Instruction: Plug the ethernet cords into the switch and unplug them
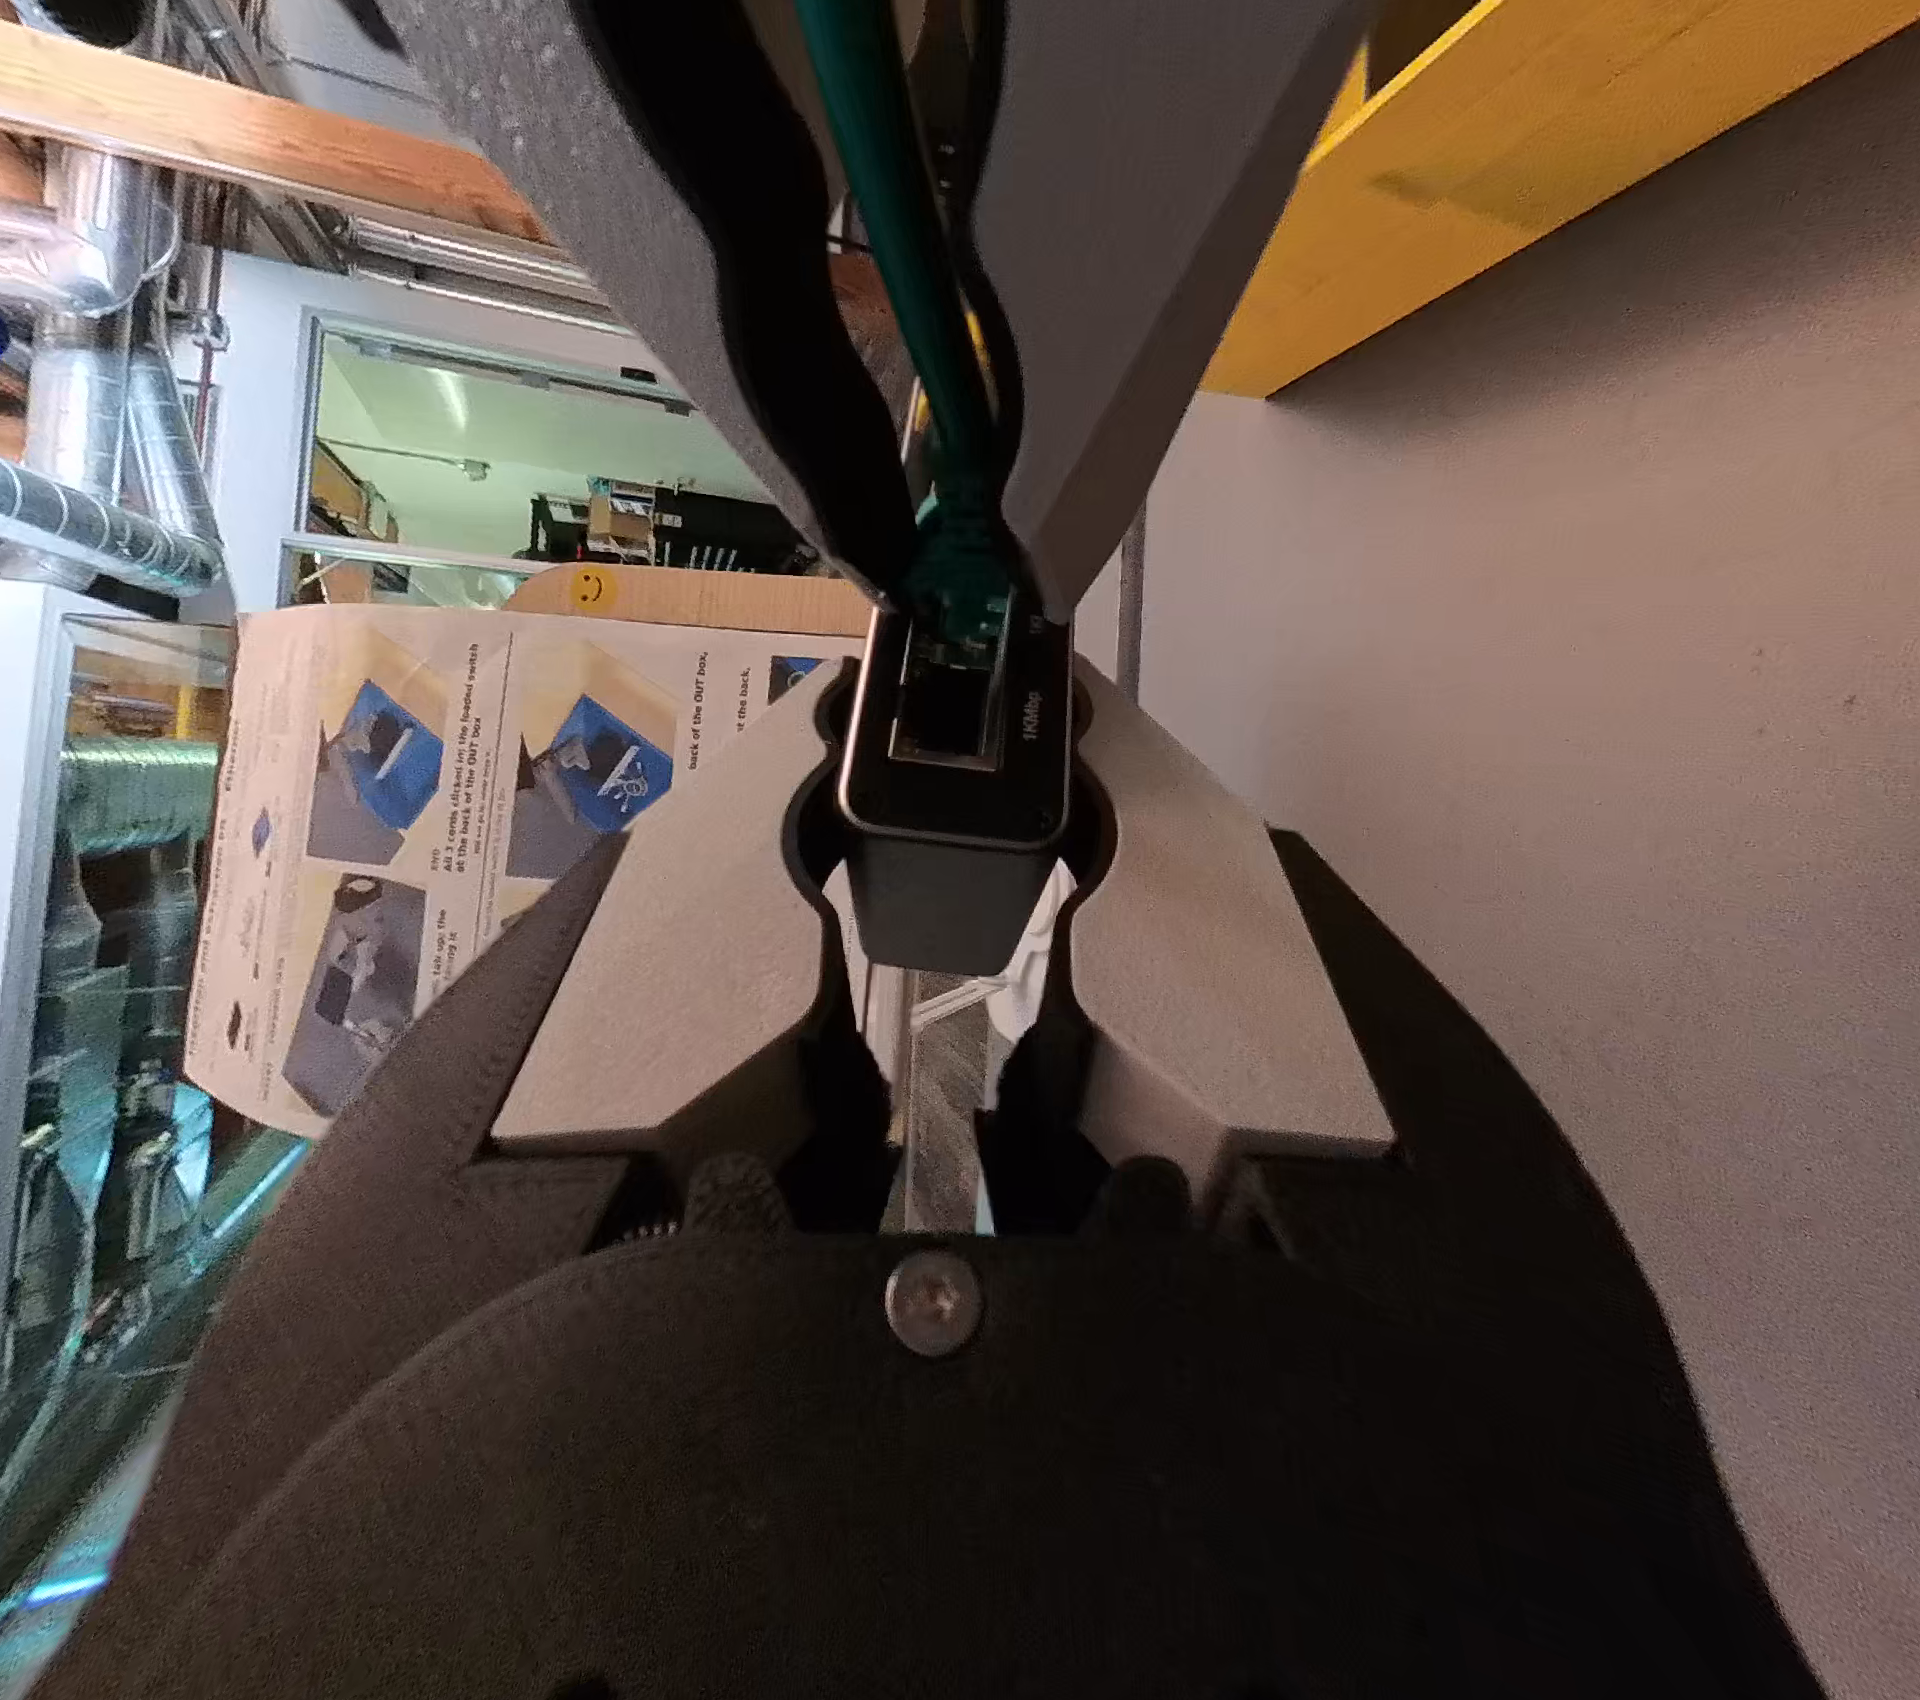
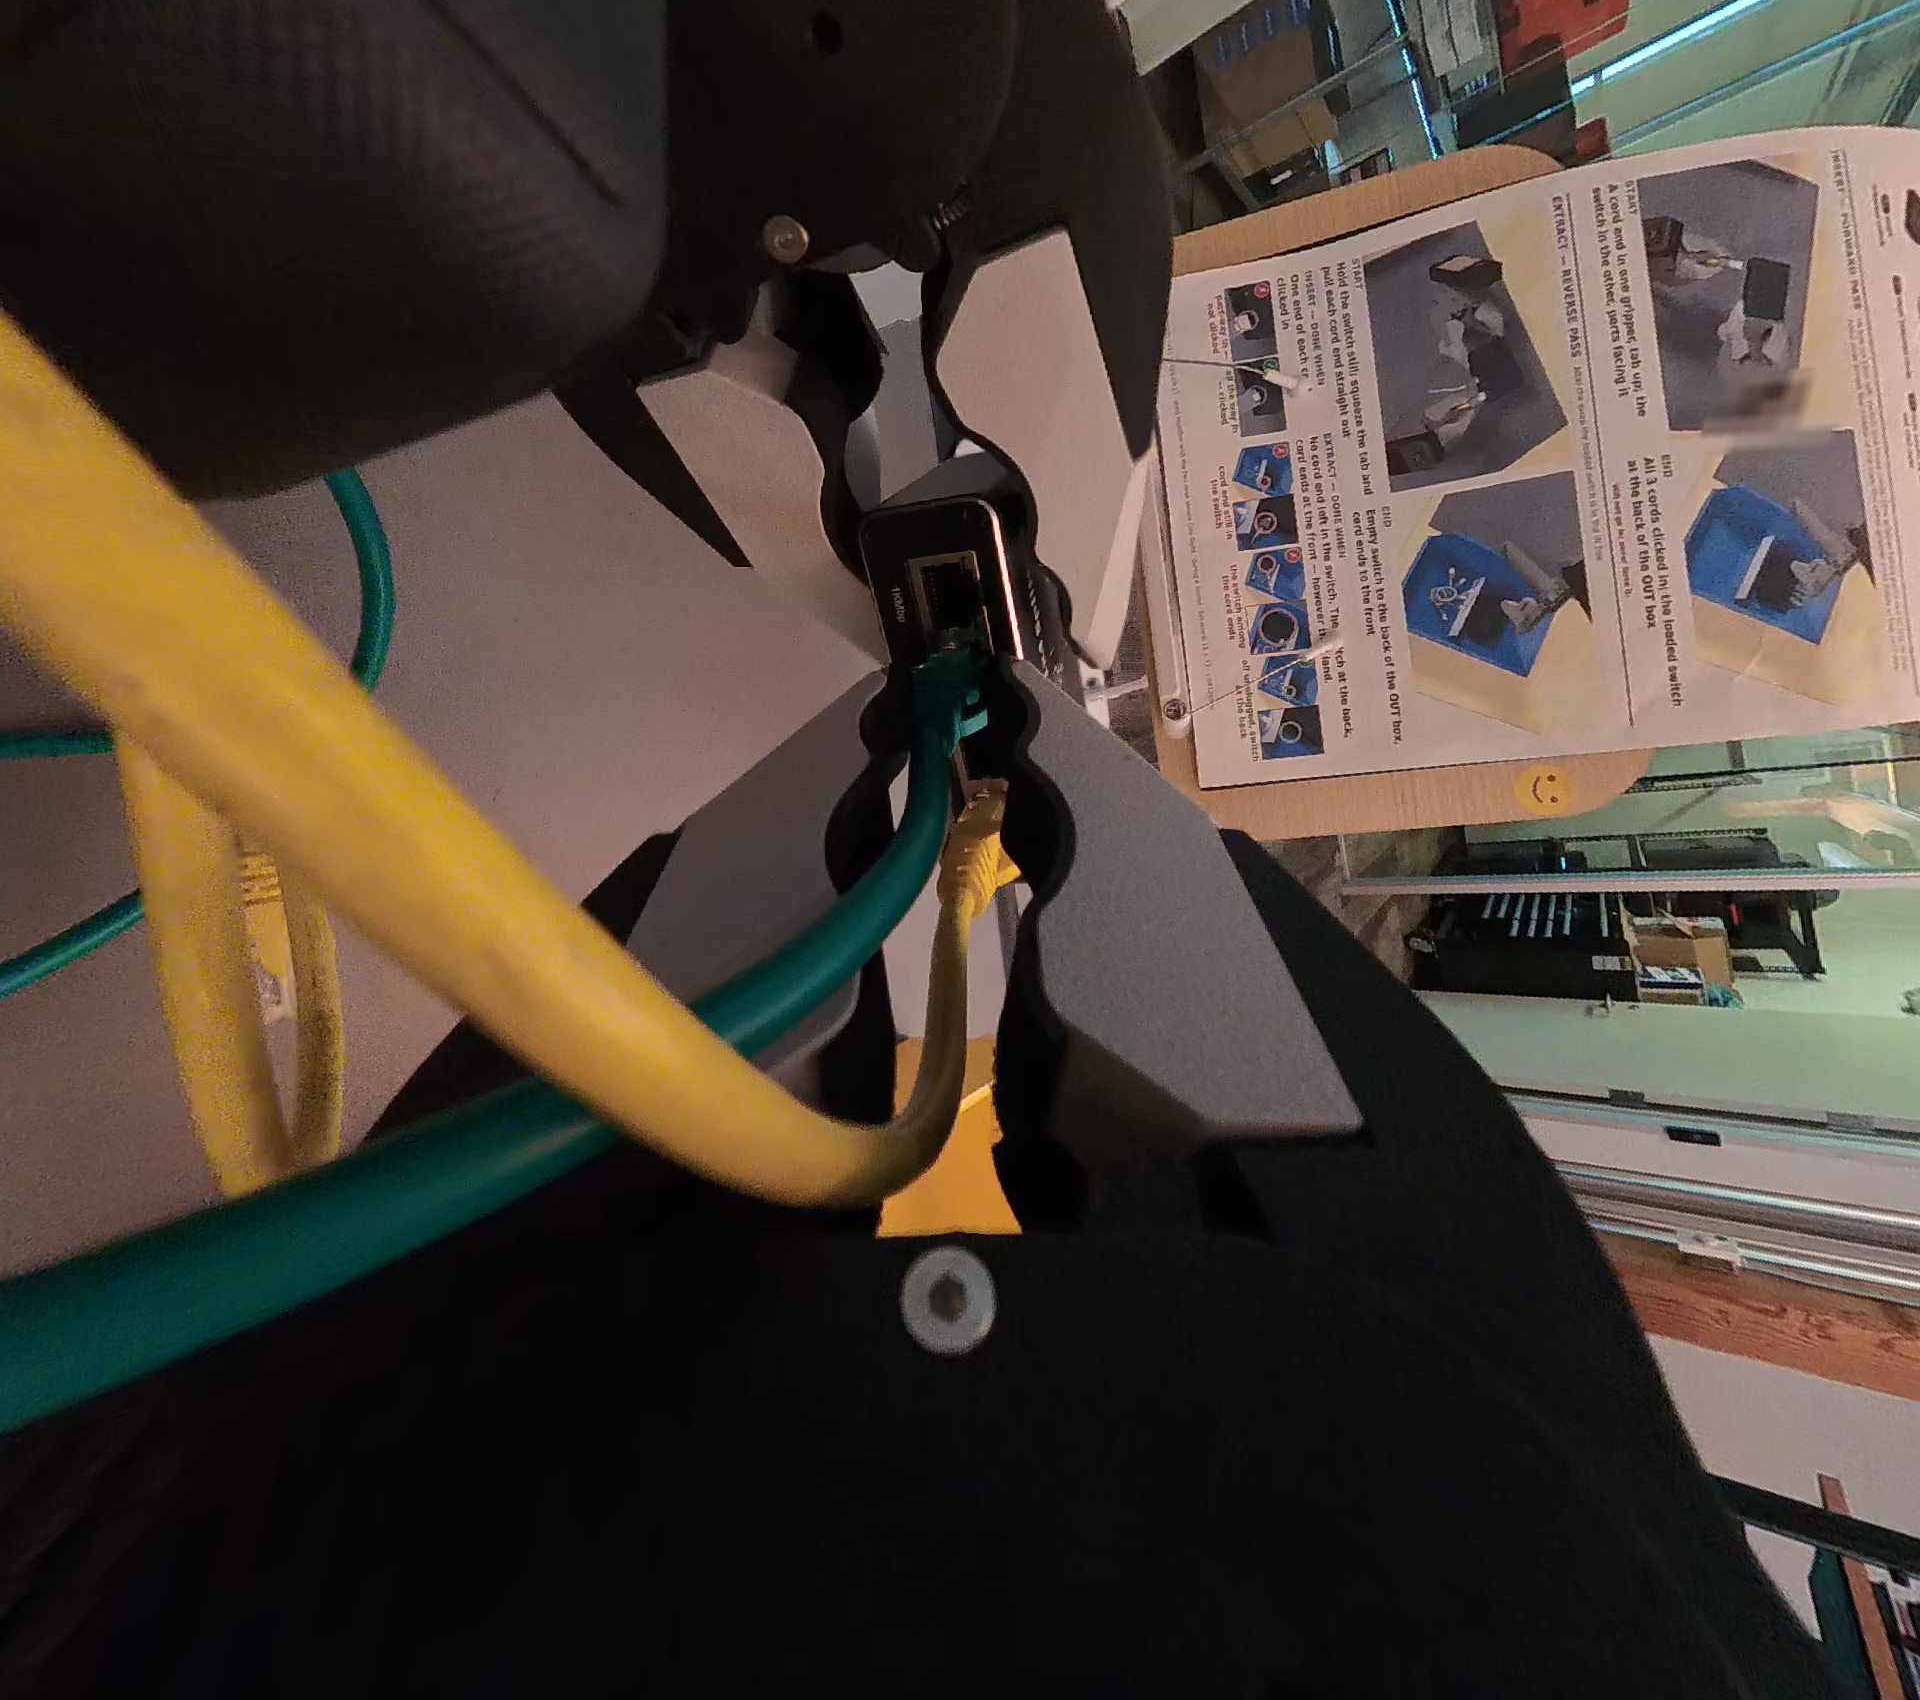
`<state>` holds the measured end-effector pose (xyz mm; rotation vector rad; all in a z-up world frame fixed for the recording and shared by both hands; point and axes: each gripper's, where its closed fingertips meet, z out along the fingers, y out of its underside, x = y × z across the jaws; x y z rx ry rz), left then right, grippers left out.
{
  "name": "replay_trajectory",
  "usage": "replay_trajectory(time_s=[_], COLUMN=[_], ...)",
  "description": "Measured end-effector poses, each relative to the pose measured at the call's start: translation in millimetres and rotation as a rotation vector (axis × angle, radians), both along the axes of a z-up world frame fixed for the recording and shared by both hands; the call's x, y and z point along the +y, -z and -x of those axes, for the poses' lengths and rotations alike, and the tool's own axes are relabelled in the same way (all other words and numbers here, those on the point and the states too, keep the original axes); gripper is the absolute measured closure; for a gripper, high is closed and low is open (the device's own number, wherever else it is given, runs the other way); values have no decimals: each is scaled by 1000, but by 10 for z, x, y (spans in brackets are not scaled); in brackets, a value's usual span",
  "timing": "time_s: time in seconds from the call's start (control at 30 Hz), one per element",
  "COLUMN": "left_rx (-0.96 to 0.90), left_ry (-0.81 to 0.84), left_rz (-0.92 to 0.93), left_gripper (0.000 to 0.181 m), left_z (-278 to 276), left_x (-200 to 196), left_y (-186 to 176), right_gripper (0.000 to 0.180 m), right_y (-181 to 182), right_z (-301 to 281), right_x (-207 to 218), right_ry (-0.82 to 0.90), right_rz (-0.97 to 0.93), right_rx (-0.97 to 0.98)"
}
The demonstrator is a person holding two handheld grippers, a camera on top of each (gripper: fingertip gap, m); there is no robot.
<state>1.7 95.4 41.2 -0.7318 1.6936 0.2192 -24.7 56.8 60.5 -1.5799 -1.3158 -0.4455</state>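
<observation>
Grey tabletop (image 1: 1558, 715) and a yellow-edged wooden shelf (image 1: 1538, 71) frame the left wrist view, with silver ducting (image 1: 94, 403) and a glazed partition (image 1: 468, 445) toward nine o'clock. A printed instruction sheet (image 2: 1538, 466) on a rounded wooden board (image 2: 1382, 793) stands at three o'clock in the right wrist view.

At centre, the left gripper (image 1: 951, 829) is clamped on the black switch (image 1: 951, 777), one port showing empty at its near end. From twelve o'clock the right gripper (image 2: 961, 720) is closed on the plug of the green ethernet cord (image 2: 727, 1006), which sits at the mouth of a port; how far it is seated cannot be told. A yellow ethernet cord (image 2: 416, 861) loops across the right wrist view from ten o'clock, its plug (image 2: 971, 840) between the same fingers, just below the green one.
</observation>
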Motion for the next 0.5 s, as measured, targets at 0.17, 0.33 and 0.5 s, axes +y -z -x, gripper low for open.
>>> replay_trajectory(time_s=[0.17,0.33,0.5], left_rx=[17,-77,-106], left_ry=[18,-172,-141], left_rz=[46,-67,6], left_gripper=[146,145,146], left_z=[-45,237,439], left_x=[3,482,489], left_y=[90,-175,-302], right_gripper=[165,172,167], right_y=[65,216,-177], right_z=[-39,173,250], right_x=[6,-226,-178], right_ry=[18,-106,-149], right_rz=[31,159,-41], right_rx=[-19,-32,55])
